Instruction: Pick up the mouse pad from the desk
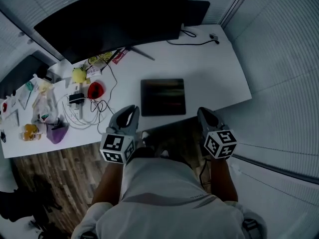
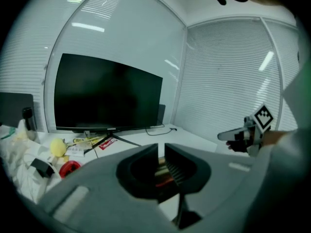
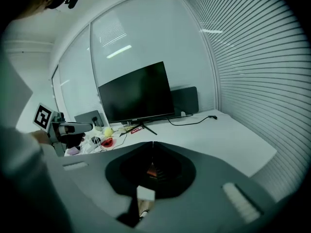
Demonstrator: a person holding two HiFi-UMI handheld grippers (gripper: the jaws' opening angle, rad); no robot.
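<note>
Here, the left gripper (image 1: 131,109) hangs over the front edge of the white desk (image 1: 214,68), its jaws parted by only a thin slit with nothing between them. It points forward and slightly down, its marker cube toward the person. Just right of its tips, and a little farther in on the desk, the mouse pad (image 1: 163,97) lies flat, touched by neither gripper. The pad is a dark, nearly square sheet; its slightly longer side runs left to right, roughly along the desk's front edge, below the monitor (image 1: 114,19). To the pad's right, the right gripper (image 1: 203,111) hovers at the desk edge with its jaws pressed together and empty, angled forward and down like the left.
</note>
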